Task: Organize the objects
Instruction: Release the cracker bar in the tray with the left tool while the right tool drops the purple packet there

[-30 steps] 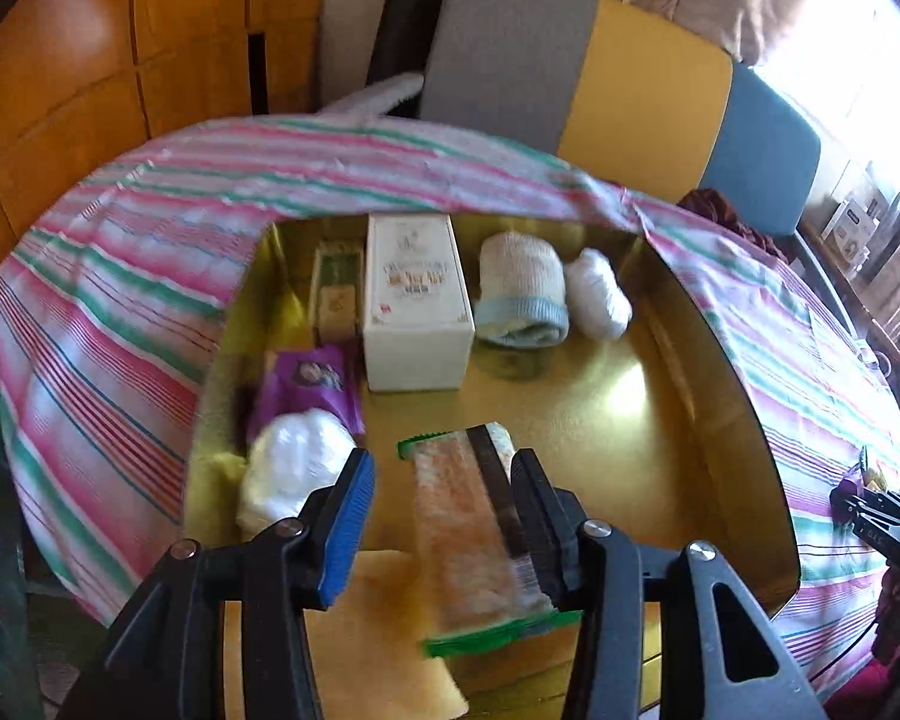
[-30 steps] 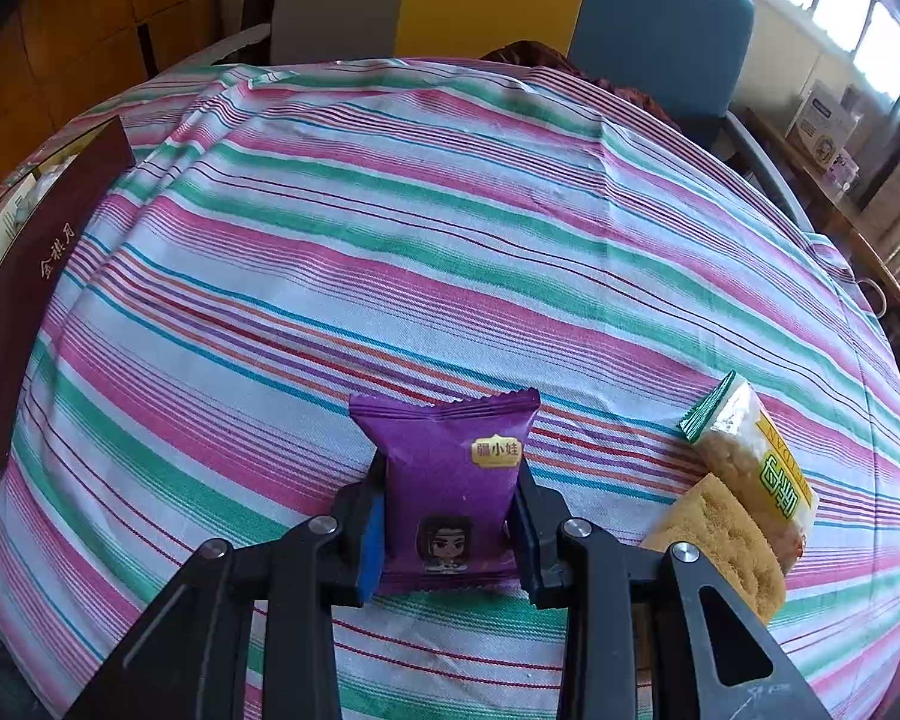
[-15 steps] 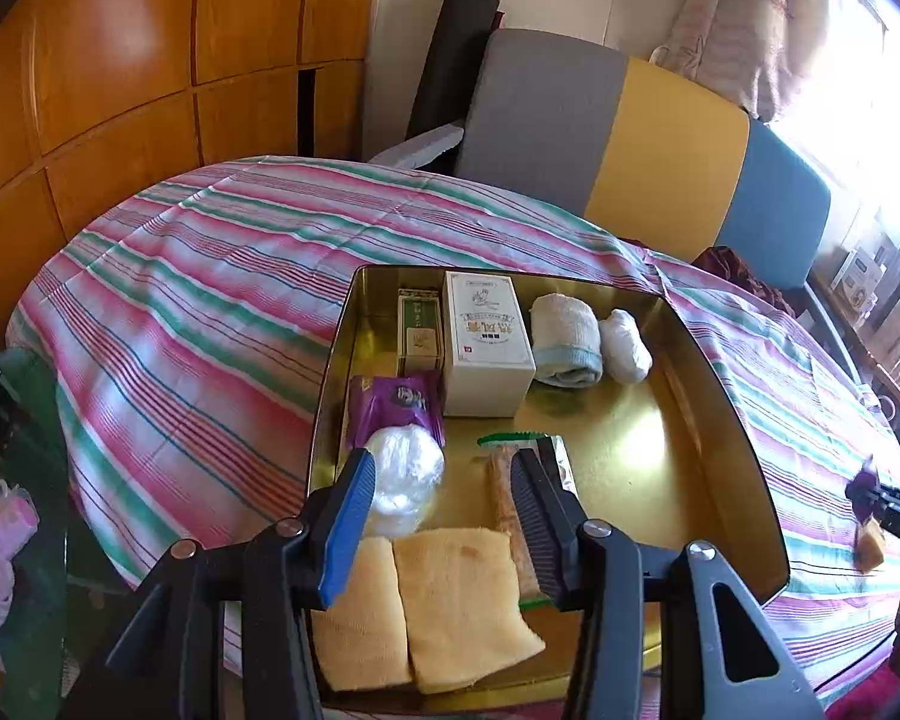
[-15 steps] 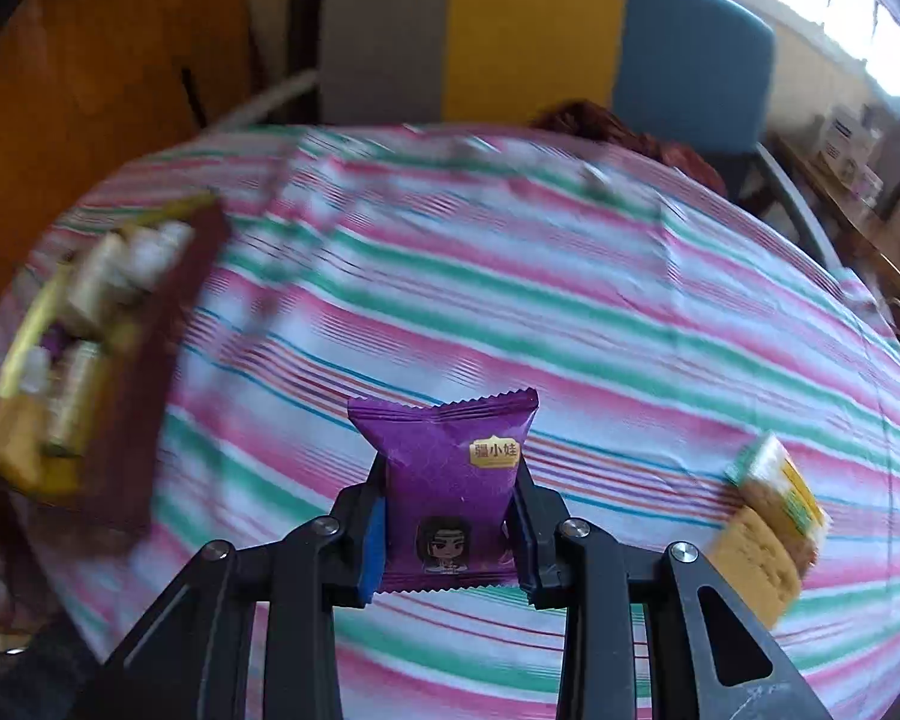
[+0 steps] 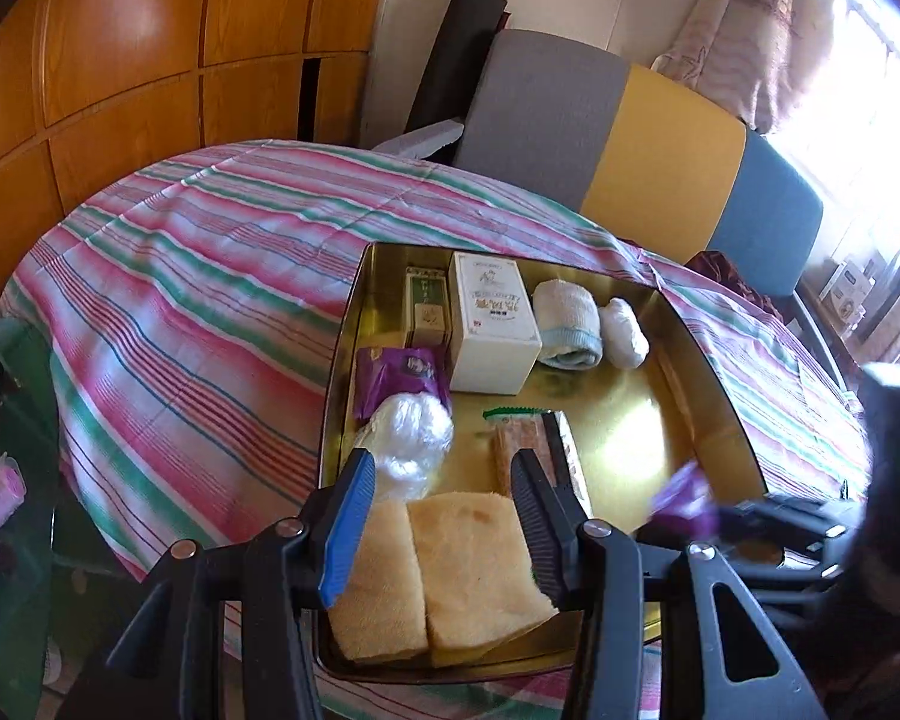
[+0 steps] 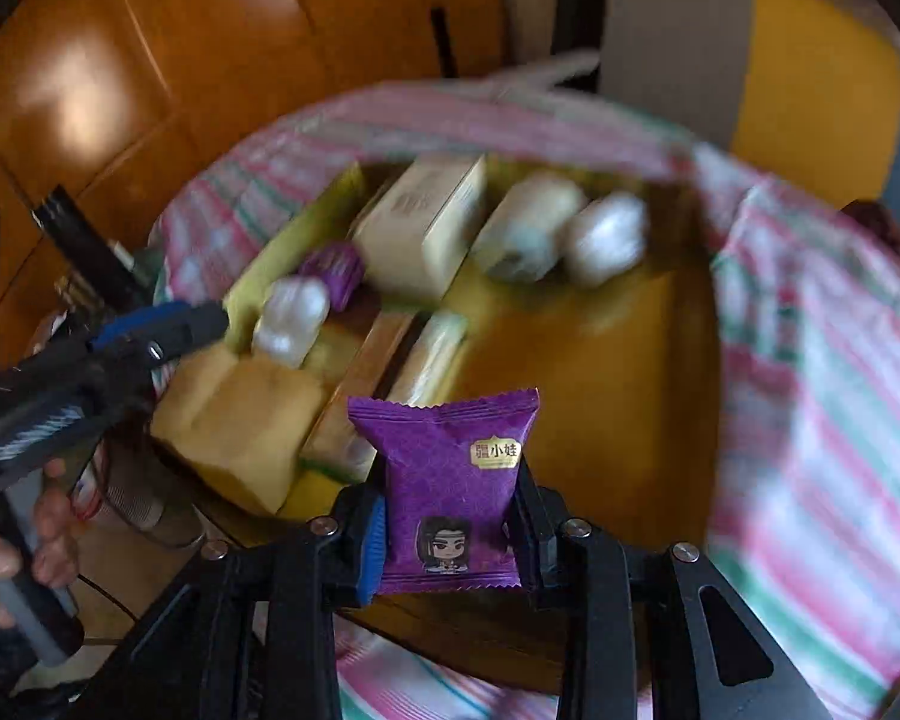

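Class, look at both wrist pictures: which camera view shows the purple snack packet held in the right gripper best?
The right wrist view. There the purple foil snack packet sits sharp and centred, clamped in the right gripper, its label and cartoon figure readable. In the left wrist view the same packet is only a small purple blur above the gold tray near its right rim.

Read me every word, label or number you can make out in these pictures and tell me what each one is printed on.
"疆小娃": gold label on the purple snack packet held in the right gripper.
White box in the gold tray: printed characters, too small to read.
Green box: print too small to read.
Second purple packet: print unreadable.
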A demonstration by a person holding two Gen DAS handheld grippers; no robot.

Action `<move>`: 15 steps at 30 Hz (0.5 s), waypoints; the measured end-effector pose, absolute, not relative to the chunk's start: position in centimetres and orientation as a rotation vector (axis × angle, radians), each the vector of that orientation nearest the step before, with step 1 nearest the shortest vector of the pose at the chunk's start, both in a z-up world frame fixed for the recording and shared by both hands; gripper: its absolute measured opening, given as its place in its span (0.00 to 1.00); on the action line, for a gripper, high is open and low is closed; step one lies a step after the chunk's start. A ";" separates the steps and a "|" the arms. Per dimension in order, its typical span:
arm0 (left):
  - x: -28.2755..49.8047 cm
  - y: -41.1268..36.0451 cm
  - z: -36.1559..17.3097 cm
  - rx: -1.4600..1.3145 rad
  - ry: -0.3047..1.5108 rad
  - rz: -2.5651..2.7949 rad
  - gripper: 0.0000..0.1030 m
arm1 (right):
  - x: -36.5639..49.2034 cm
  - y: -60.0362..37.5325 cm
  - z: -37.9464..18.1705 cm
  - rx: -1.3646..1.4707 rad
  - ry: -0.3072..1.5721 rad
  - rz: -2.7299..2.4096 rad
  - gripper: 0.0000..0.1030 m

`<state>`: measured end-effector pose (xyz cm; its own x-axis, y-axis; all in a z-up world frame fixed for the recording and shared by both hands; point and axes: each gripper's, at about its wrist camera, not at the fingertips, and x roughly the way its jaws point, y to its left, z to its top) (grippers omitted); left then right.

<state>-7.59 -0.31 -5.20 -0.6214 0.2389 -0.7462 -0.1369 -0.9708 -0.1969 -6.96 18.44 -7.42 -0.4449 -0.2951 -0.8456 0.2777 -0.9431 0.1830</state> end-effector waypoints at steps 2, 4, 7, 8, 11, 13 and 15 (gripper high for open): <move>-7.5 -0.5 -5.4 -1.249 -0.175 2.649 0.46 | -7.2 17.4 -8.6 1.441 -0.051 -2.377 0.35; -7.5 -0.7 -5.6 -1.251 -0.172 2.652 0.46 | -7.2 16.8 -9.4 1.455 -0.080 -2.338 0.39; -7.5 -0.9 -5.7 -1.255 -0.180 2.650 0.46 | -7.1 16.2 -9.8 1.456 -0.096 -2.324 0.45; -7.5 -0.9 -5.7 -1.255 -0.180 2.651 0.46 | -7.0 16.1 -9.8 1.455 -0.105 -2.322 0.48; -7.3 -0.9 -5.5 -1.237 -0.172 2.655 0.46 | -6.8 16.2 -9.5 1.453 -0.144 -2.325 0.58; -7.1 -0.7 -5.2 -1.221 -0.156 2.660 0.46 | -6.7 16.5 -9.2 1.447 -0.164 -2.336 0.60; -6.8 -0.4 -4.8 -1.201 -0.131 2.665 0.46 | -6.5 16.9 -8.7 1.432 -0.183 -2.350 0.64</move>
